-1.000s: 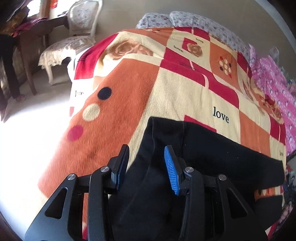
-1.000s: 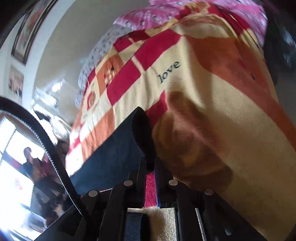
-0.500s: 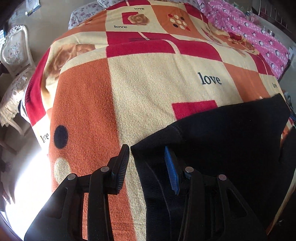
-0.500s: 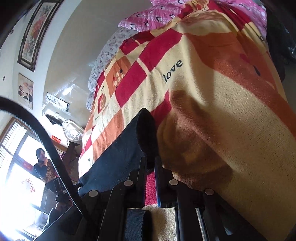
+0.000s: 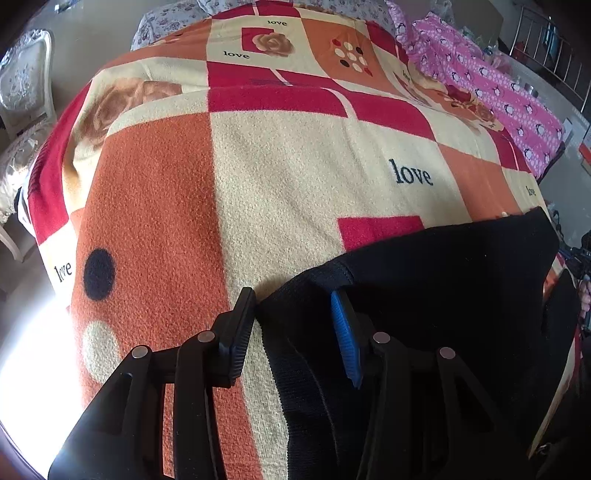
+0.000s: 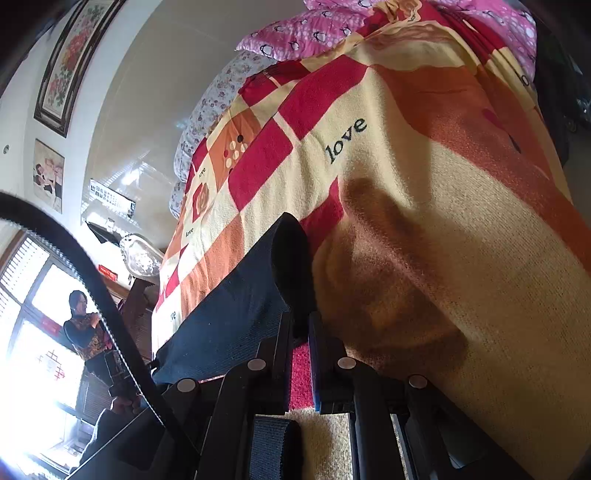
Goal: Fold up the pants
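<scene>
Black pants (image 5: 443,288) lie on the patterned blanket (image 5: 280,177) at the bed's near edge, stretching to the right. My left gripper (image 5: 293,299) is open, its jaws on either side of the pants' near left corner, low over the blanket. In the right wrist view my right gripper (image 6: 301,317) is shut on the pants' (image 6: 236,310) other corner, which folds up between the fingers just above the blanket (image 6: 443,206).
A pink quilt (image 5: 509,92) and floral pillows (image 5: 166,18) lie at the bed's far end. A white chair (image 5: 22,88) stands to the left. A person (image 6: 81,325) stands by the window in the right wrist view.
My left gripper has swung right and come lower over the pants' corner, still open. My right gripper keeps its grip on the pants and has shifted only a little.
</scene>
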`<act>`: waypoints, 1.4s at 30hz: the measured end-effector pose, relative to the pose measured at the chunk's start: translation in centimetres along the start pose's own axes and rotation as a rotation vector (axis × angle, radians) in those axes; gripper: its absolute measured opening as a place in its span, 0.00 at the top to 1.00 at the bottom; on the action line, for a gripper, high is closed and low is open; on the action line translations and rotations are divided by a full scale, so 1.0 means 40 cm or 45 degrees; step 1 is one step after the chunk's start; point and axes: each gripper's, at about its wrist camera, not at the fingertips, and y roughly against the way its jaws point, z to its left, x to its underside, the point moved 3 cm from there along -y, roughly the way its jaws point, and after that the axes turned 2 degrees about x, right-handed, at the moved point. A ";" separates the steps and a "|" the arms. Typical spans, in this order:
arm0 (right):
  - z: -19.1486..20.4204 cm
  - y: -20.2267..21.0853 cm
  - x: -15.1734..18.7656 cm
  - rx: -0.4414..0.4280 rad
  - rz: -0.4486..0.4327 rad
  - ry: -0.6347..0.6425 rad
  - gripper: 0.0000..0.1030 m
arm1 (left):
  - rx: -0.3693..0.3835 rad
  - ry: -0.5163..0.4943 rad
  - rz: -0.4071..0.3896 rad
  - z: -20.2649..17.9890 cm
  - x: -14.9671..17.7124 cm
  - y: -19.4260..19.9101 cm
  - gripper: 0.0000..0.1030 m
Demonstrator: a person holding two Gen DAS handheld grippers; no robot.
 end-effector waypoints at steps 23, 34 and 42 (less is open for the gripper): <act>-0.006 -0.006 -0.004 -0.013 -0.004 -0.012 0.93 | -0.151 -0.180 -0.120 -0.096 0.004 0.064 0.91; 0.174 -0.008 -0.195 0.186 0.112 0.322 0.38 | -0.177 -0.292 -0.258 -0.211 0.033 0.210 0.91; 0.085 -0.176 -0.267 0.285 0.354 0.194 0.59 | -0.195 -0.286 -0.229 -0.227 0.030 0.198 0.91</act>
